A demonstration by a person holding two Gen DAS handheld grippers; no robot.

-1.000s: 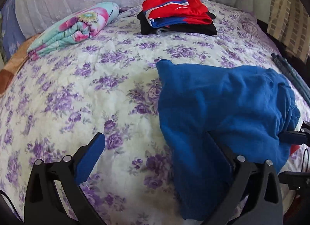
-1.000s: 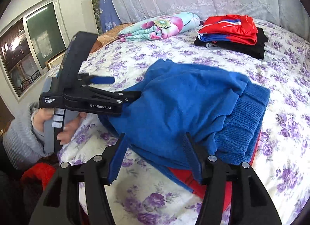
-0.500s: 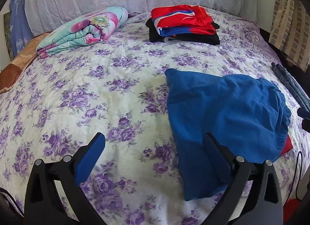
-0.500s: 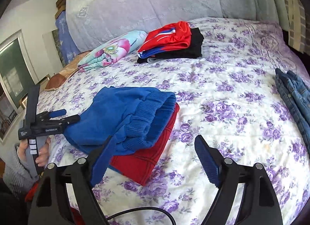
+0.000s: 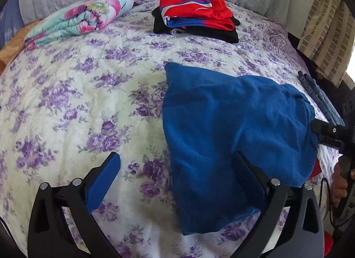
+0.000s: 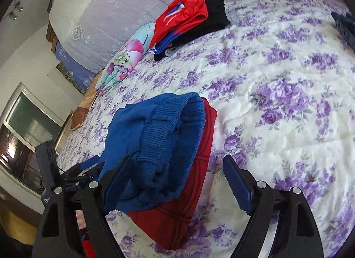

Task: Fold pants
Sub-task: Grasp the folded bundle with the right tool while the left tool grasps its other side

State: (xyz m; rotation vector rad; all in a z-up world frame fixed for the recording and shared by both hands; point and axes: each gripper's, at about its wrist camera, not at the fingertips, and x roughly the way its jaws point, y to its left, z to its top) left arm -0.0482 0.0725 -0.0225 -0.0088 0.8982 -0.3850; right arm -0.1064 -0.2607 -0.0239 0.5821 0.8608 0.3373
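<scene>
On a bed covered with a purple-flowered quilt, a pair of blue pants is lying in a folded bundle on top of a folded red garment, near the front edge. 2 handheld grippers are facing it, 1 from each side.

Seen from the left wrist camera, the left gripper is pointing down at the bed with its jaws wide apart and holding nothing. Its left finger is hovering over bare quilt, while its right finger is sitting over the near edge of the blue bundle, so the pants are lying ahead and to its right. The bundle's long side is running away from this gripper toward the headboard.

Seen from the right wrist camera, the right gripper is also standing with jaws apart and empty. The ribbed waistband is facing this camera, just beyond the left finger, with the gap between the fingers mostly over the red garment and quilt. The pants are lying ahead and to its left.

Both grippers are near the bundle, though the left one seems better lined up, with a finger already over the cloth.

At the far end, a stack of folded clothes and a rolled floral blanket are resting well apart from the pants. Jeans are lying at the right edge.
</scene>
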